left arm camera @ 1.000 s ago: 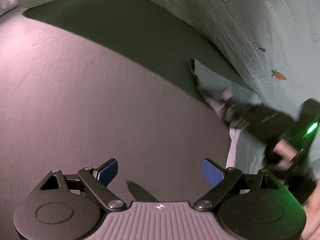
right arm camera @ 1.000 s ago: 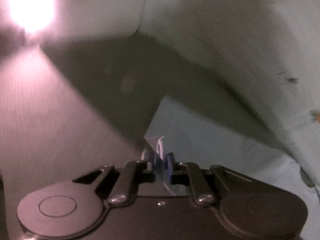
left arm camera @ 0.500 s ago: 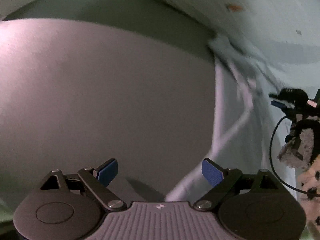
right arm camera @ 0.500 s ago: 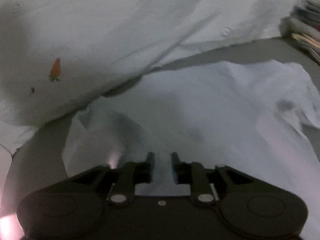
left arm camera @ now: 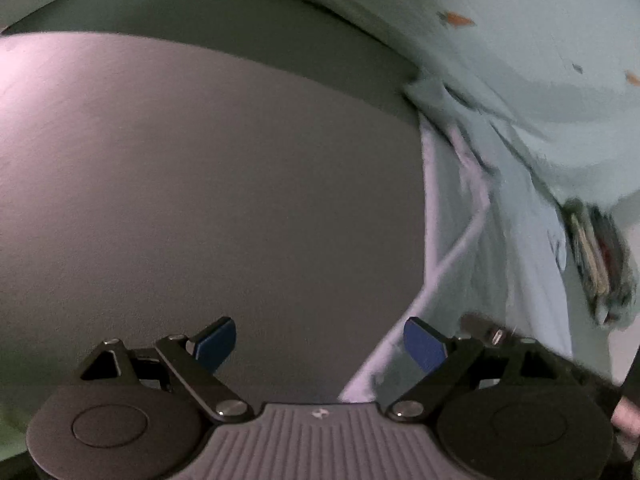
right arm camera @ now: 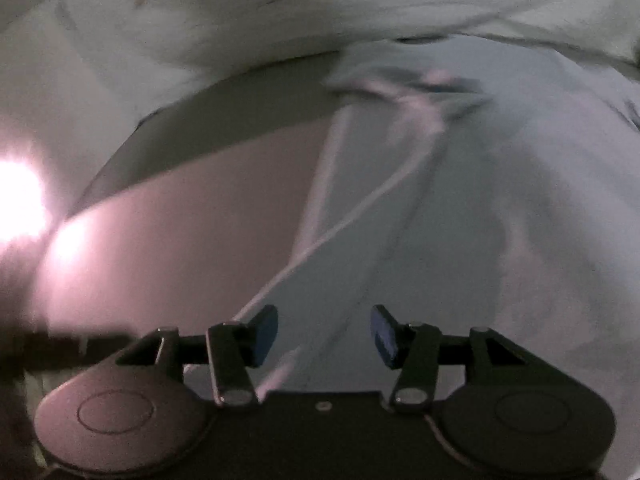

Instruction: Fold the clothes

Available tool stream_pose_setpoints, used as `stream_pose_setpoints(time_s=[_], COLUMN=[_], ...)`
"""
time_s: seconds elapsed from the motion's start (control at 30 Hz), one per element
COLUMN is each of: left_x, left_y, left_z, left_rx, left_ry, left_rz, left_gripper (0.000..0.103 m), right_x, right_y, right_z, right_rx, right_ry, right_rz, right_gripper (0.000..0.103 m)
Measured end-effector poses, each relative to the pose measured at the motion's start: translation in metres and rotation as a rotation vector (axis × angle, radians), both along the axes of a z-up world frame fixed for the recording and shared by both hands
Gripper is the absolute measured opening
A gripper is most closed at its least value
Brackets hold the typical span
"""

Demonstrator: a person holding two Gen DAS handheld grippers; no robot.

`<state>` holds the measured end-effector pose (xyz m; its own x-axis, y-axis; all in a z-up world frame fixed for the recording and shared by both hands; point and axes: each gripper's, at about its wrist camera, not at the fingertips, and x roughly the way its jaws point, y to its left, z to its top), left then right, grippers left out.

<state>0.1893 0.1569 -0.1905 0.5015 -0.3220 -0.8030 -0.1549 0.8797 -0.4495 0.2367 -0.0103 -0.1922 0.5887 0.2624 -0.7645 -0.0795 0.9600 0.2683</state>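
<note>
Left wrist view: left gripper (left arm camera: 320, 344) has its jaws spread wide, nothing between the blue pads (left arm camera: 216, 342). It hangs over the bare grey surface (left arm camera: 200, 180). The right-hand pad sits just beside the white hem of the pale garment (left arm camera: 492, 240), which lies flat along the right of the frame; contact not evident. Behind it, a mint bedsheet (left arm camera: 540, 40) with small orange carrot prints bulges across the top right. A stack of folded clothes (left arm camera: 596, 256) sits at the far right edge (blurred, colours hard to read). Part of a hand (left arm camera: 626, 420) shows at the lower right corner.

Right wrist view: right gripper (right arm camera: 324, 336) has just been opening; jaws now stand about half apart. The garment (right arm camera: 500, 200) lies spread under and ahead of them, but the pads don't press on it, so nothing is gripped. Its white hem runs diagonally up from the left pad toward a bunched section near the sheet (right arm camera: 240, 12). Grey surface (right arm camera: 192, 232) to the left, with strong pink glare at the left edge. Frame is motion-blurred, so whether fabric brushes the left pad is probably not decidable.

No containers visible in either view.
</note>
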Motion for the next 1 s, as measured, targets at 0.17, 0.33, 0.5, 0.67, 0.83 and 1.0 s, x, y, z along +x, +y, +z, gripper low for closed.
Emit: stream_pose_setpoints(time_s=[0.17,0.33,0.5,0.67,0.83,1.0], left_x=[-0.002,-0.007,-0.003,0.006,0.013,0.017], left_y=[0.02,0.019,0.012,-0.004,-0.02,-0.002], left_z=[-0.003,-0.004,0.0,0.003,-0.007,-0.011], left_rx=[0.002,-0.003,-0.026,-0.036,-0.056,-0.143], left_ry=[0.003,-0.001,-0.016,-0.04,-0.021,0.0], left_rz=[-0.023,-0.109,-0.18,-0.24,-0.274,-0.177], left_gripper=[0.091,0.091,0.091,0.091,0.091,0.091], right_x=[-0.004,-0.016,-0.034,-0.071,-0.077,-0.056], right_y=[0.059,0.085,0.049,-0.027,-0.054,0.017], right_z=[0.003,-0.007,0.012,0.043,0.036,0.026], right_rx=[-0.048,-0.101,0.061,0.137,0.039,-0.092], right_ry=[0.009,0.038,-0.007,-0.035,0.015,-0.042], right_rz=[0.038,0.044,-0.003,-0.187,-0.229,-0.06], right_gripper=[0.058,0.039,0.001,0.0,0.024,0.051])
